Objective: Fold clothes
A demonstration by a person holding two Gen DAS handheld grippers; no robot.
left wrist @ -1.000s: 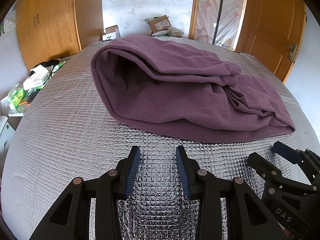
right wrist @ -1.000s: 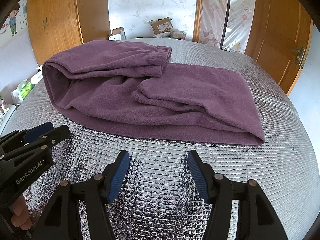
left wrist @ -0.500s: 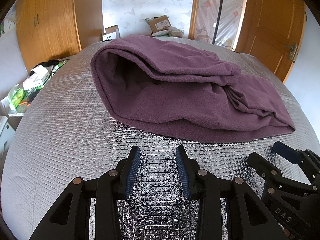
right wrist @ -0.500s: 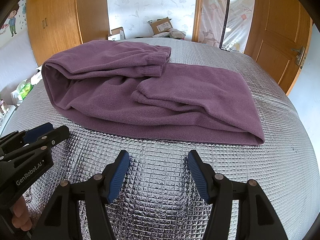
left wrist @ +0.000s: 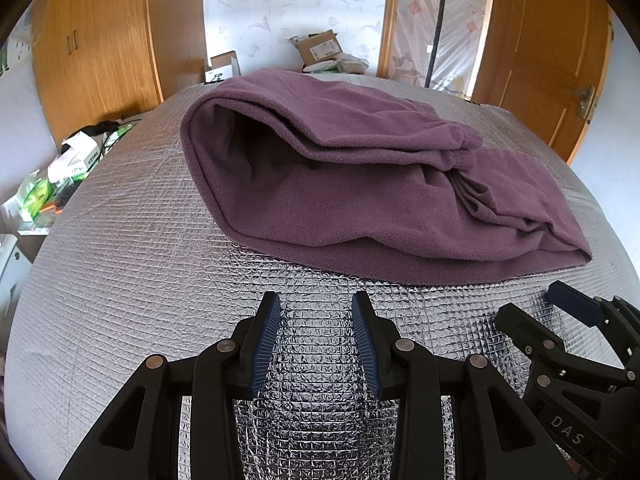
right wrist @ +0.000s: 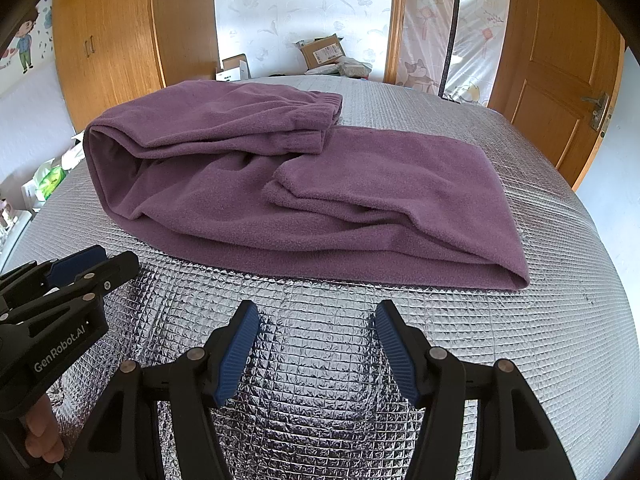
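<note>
From the left wrist camera: a purple fleece garment point(left wrist: 380, 184) lies partly folded in the middle of a silver quilted foil surface point(left wrist: 120, 280). Its upper layer is doubled over, leaving a dark open pocket at the left end. The left gripper point(left wrist: 316, 304) hovers short of the near edge of the cloth, its blue-padded fingers apart with only foil between them. At lower right the right gripper point(left wrist: 560, 304) enters the view; the letters "DAS" are readable on its black body. A cardboard box point(left wrist: 318, 46) by the far wall has a white label, too small to read.

From the right wrist camera: the same garment point(right wrist: 320, 184) stretches across the foil point(right wrist: 560, 280), with a ribbed waistband end folded on top at the far side and loose ripples in the middle. The right gripper point(right wrist: 318, 314) is also spread open, holding nothing, near but not touching the cloth. At lower left, the left gripper point(right wrist: 96, 260) reads "GenRobot.AI", with fingers of a hand point(right wrist: 40, 440) beneath it.

Likely risks: the thick fleece may slip from a shallow pinch, a grip may catch only the top layer so the stack slides apart, and the unsmoothed ripples could be folded in as a lump.
</note>
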